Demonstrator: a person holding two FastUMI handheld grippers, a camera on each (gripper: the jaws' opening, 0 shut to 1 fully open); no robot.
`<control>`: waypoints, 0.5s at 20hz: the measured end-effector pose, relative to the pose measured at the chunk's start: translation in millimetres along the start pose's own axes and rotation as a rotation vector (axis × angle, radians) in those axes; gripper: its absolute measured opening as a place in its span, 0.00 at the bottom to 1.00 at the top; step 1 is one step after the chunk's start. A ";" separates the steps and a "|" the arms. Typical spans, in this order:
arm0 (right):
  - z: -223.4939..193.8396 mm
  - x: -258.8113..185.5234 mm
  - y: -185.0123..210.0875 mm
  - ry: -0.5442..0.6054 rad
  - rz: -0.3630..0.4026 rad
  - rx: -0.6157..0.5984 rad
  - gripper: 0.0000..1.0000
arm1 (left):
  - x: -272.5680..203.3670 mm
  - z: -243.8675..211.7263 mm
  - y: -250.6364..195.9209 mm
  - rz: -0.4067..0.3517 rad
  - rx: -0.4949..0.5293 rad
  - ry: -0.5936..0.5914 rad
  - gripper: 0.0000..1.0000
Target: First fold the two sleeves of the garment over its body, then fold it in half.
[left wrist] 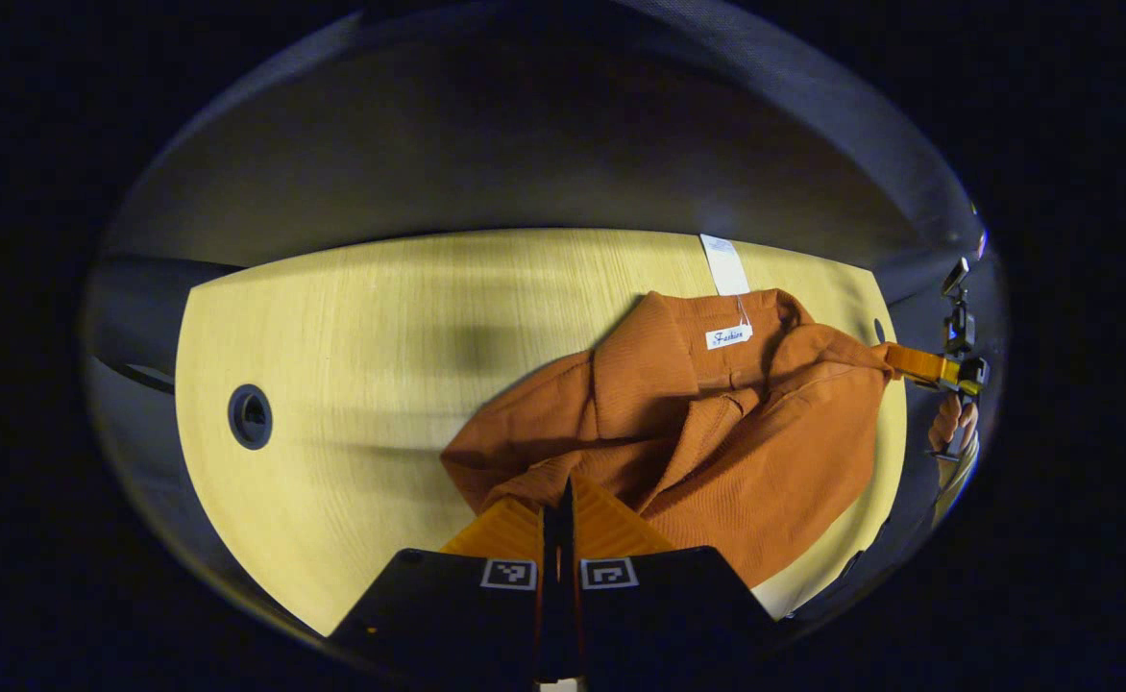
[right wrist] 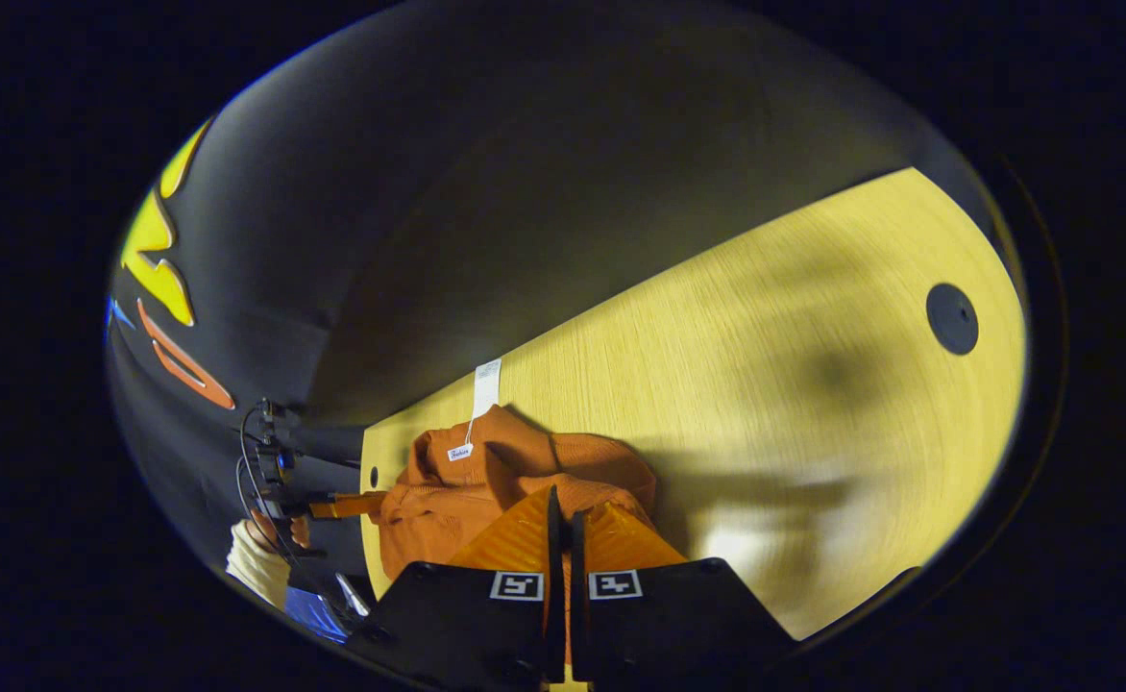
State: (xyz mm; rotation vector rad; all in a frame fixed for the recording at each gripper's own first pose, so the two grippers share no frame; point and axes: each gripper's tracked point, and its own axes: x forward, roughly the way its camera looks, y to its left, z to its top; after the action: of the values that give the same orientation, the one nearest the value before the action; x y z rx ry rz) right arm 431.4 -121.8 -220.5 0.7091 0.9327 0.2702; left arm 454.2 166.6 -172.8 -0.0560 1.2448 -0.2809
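Observation:
A rust-orange ribbed garment lies bunched on the pale wooden table, a white tag at its collar. In the left gripper view my left gripper is shut on a fold at the garment's near edge. My right gripper pinches the far right edge, a hand behind it. In the right gripper view the garment lies at the table's left end. My right gripper is shut on its cloth, and the left gripper grips the opposite edge, held by a sleeved hand.
A white strip lies on the table beyond the collar, near the back edge. A round dark cable hole sits at the table's left; in the right gripper view this cable hole is far right. The black booth wall stands behind the table.

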 end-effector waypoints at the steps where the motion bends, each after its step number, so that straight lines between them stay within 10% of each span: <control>1: 3.6 1.1 1.5 -0.009 0.021 0.026 0.02 | 0.1 3.1 -0.5 -0.012 -0.004 -0.019 0.03; 10: 5.2 -0.3 3.8 -0.002 0.091 0.188 0.09 | 4.1 -1.0 -12.5 -0.154 -0.193 -0.052 0.07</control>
State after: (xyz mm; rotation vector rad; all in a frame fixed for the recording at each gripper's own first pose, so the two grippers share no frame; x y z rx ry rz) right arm 435.8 -121.4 -215.8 0.9259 0.9332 0.2641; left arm 452.2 153.7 -174.6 -0.3240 1.2152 -0.2897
